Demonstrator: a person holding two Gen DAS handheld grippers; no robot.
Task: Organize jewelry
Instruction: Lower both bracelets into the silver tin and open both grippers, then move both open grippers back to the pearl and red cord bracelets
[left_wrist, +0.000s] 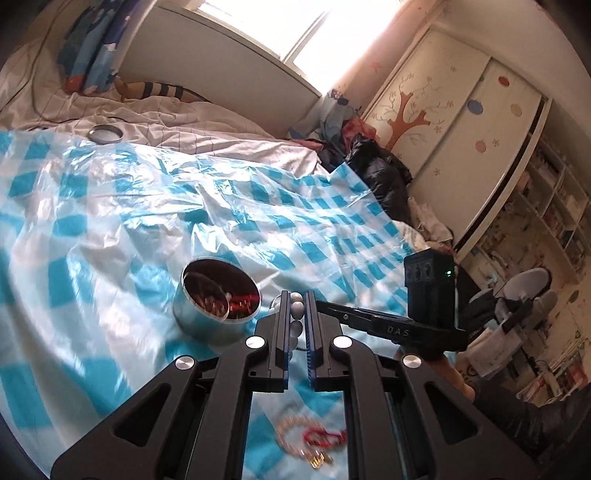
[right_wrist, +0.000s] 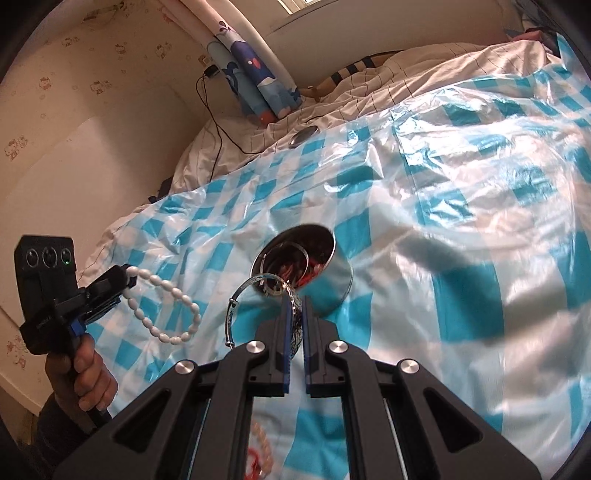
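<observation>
A round metal tin (left_wrist: 212, 314) (right_wrist: 334, 280) sits open on the blue checked plastic sheet, with red and metallic jewelry inside. My left gripper (left_wrist: 298, 295) is shut on a white bead bracelet (left_wrist: 297, 308), which hangs as a loop in the right wrist view (right_wrist: 166, 306). My right gripper (right_wrist: 295, 299) is shut on a silver bangle (right_wrist: 243, 295), held just in front of the tin's near rim. The right gripper also shows in the left wrist view (left_wrist: 321, 303), beside the left one. A pink bead bracelet (left_wrist: 291, 434) and a red bracelet (left_wrist: 325, 437) lie on the sheet below the grippers.
The tin's lid (left_wrist: 105, 133) (right_wrist: 303, 136) lies far back on the white bedsheet. A rolled blue cartoon curtain (right_wrist: 255, 77) and a black cable (right_wrist: 221, 129) are by the wall. Dark clothes (left_wrist: 376, 170) pile at the bed's far right, near a wardrobe (left_wrist: 461, 122).
</observation>
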